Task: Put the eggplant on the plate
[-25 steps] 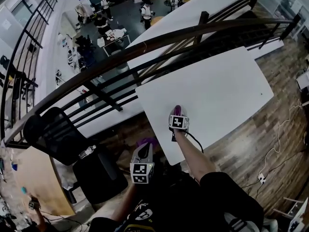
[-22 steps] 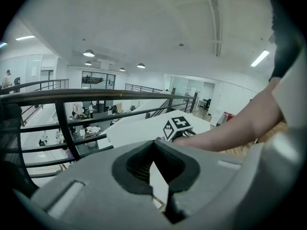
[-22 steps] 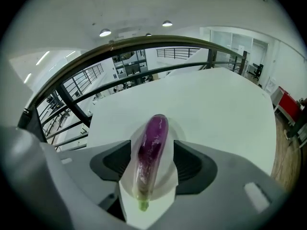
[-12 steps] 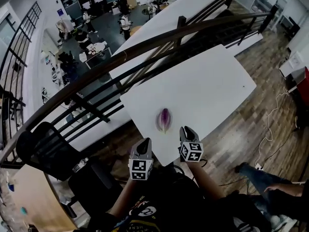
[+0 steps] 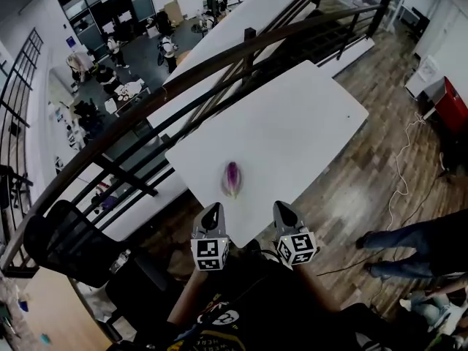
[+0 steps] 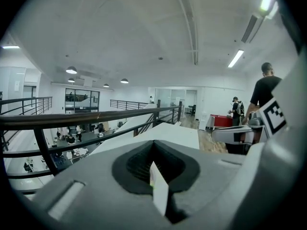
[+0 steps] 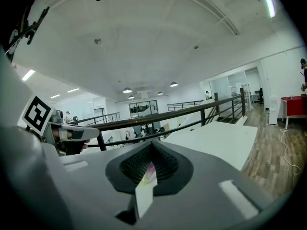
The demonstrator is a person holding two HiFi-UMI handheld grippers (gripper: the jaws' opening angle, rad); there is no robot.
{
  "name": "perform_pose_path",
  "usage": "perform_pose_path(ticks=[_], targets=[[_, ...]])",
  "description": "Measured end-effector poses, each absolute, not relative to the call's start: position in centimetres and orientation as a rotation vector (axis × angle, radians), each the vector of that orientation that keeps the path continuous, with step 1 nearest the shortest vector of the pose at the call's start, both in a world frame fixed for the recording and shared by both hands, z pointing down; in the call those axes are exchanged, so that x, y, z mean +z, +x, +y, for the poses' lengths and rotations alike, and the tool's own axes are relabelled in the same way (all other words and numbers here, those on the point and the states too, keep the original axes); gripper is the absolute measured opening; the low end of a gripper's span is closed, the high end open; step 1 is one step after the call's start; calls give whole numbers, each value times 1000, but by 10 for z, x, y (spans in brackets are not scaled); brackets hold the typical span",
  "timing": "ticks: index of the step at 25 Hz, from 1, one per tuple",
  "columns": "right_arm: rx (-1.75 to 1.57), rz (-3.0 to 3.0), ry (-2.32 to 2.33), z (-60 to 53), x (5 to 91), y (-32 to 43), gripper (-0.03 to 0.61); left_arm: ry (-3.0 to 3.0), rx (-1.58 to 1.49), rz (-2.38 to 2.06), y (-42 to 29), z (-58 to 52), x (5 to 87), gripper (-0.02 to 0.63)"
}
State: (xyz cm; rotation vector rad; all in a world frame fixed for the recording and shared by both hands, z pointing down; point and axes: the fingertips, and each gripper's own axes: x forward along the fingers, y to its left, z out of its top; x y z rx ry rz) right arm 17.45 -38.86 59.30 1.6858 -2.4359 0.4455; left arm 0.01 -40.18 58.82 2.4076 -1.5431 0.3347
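So, eggplant point(image 5: 232, 175) sits by the counter's point(image 5: 292, 123) near edge, railing point(image 5: 219, 58) beyond.
Left hand-held gripper point(image 5: 213, 210) and right hand-held gripper point(image 5: 282, 208) hover off that edge, jaws together, empty.

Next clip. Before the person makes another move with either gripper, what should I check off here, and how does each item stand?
1. Eggplant free of both grippers: ok, neither touches it.
2. Eggplant on the plate: cannot tell, only a faint pale rim shows round it against the white table.
3. Left gripper empty: ok, jaws together, nothing between them.
4. Right gripper empty: ok, jaws together, nothing between them.
5. Both grippers short of the table's near edge: ok.
6. Bystander's legs away from the table: ok.
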Motion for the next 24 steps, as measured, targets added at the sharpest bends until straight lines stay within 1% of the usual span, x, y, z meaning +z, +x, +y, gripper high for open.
perform_pose_path(ticks=[7, 15, 24], targets=[[432, -2474, 1630, -382, 587, 166, 2, 2432, 376, -1468, 21, -384, 596, 5], [462, -2564, 1492, -381, 586, 141, 2, 2405, 363, -1494, 8, -380, 595, 5], [484, -2561, 1473, -389, 587, 133, 2, 2375, 358, -1539, -4, -384, 592, 5]])
